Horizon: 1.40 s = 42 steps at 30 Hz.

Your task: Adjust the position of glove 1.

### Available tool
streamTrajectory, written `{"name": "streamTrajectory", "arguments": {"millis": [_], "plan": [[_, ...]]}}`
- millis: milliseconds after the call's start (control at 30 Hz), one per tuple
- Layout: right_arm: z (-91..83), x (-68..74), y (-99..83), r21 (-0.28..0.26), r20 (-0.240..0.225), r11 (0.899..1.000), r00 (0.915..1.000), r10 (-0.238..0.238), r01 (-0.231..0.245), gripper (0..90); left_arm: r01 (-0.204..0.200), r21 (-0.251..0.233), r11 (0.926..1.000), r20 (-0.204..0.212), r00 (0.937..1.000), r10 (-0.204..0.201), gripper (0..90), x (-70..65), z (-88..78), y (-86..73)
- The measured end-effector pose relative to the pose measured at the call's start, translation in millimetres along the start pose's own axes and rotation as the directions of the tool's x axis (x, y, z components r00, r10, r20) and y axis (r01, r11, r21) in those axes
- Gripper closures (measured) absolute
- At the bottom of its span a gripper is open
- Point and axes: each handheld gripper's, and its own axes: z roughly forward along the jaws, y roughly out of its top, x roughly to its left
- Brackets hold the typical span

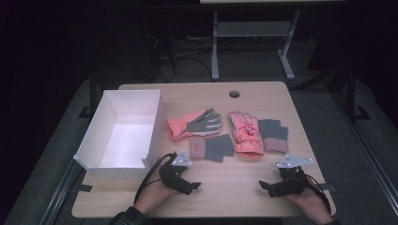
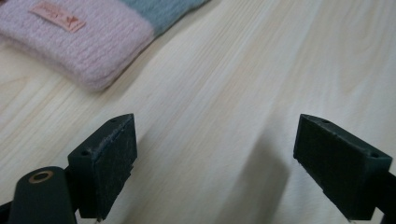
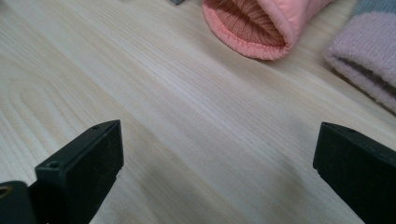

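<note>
My left hand-held gripper point(image 1: 195, 186) released near the tabletop's point(image 1: 234, 187) front edge, right hand-held gripper point(image 1: 264, 186) likewise released, its view reveals the pink glove's point(image 3: 261, 28) ribbed cuff lining, knit mitten point(image 2: 88, 42) label readable from the left.

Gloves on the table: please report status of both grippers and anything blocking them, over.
Left gripper open, empty. Right gripper open, empty. Four gloves untouched: nearest are grey knit glove and pink ski glove. White box at left, path clear.
</note>
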Motion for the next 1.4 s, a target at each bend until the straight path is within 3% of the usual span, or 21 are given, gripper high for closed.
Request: {"name": "streamTrajectory", "arguments": {"millis": [300, 367, 400, 500, 567, 600, 833, 1033, 1400], "plan": [[-5.0, -1.3, 0.9, -0.011, 0.002, 1.000, 1.0000, 0.004, -0.004, 1.3, -0.012, 0.004, 0.9999, 0.013, 0.9998, 0.012, 16.3, -3.5, 0.1, 8.2], [-6.5, -3.2, 1.5, -0.002, -0.012, 1.000, 0.9998, 0.013, -0.013, 1.5, 0.000, -0.008, 1.0000, 0.018, 0.9998, 0.000, 26.4, -3.4, -1.3, 13.7], [-6.5, -4.2, 2.2, 0.015, -0.017, 0.999, 0.9993, 0.034, -0.034, 1.5, -0.018, -0.010, 0.9998, 0.016, 0.9997, 0.018, 31.6, -2.4, -2.7, 20.3], [-6.8, -7.2, 4.9, 0.030, -0.033, 0.998, 0.9978, 0.057, -0.056, 1.5, -0.018, -0.004, 0.9998, 0.007, 0.9998, 0.018, 46.7, -1.4, -2.9, 24.0], [-7.2, -6.7, 5.9, 0.024, -0.028, 0.998, 0.9982, 0.054, -0.053, 1.5, 0.000, 0.001, 1.0000, 0.013, 0.9999, 0.000, 55.7, -0.4, -2.6, 25.3], [-8.0, -5.5, 6.7, 0.020, -0.020, 0.998, 0.9984, 0.052, -0.052, 1.5, -0.005, 0.005, 1.0000, 0.021, 0.9998, 0.005, 55.7, 0.9, -3.3, 26.1], [-9.3, -3.0, 7.8, 0.001, -0.011, 1.000, 0.9995, 0.029, -0.029, 1.5, -0.012, 0.000, 0.9999, 0.021, 0.9997, 0.012, 89.3, 6.0, -4.4, 37.1], [-9.8, -3.9, 7.5, -0.002, -0.010, 0.999, 0.9994, 0.032, -0.032, 1.5, -0.002, -0.001, 1.0000, 0.009, 1.0000, 0.002, 89.6, 11.2, 1.9, 46.6], [-9.8, -2.1, 8.0, 0.003, -0.018, 0.999, 0.9993, 0.034, -0.034, 1.5, -0.008, 0.004, 1.0000, -0.058, 0.9983, 0.008, 89.7, 29.5, 14.4, 68.9]]}}
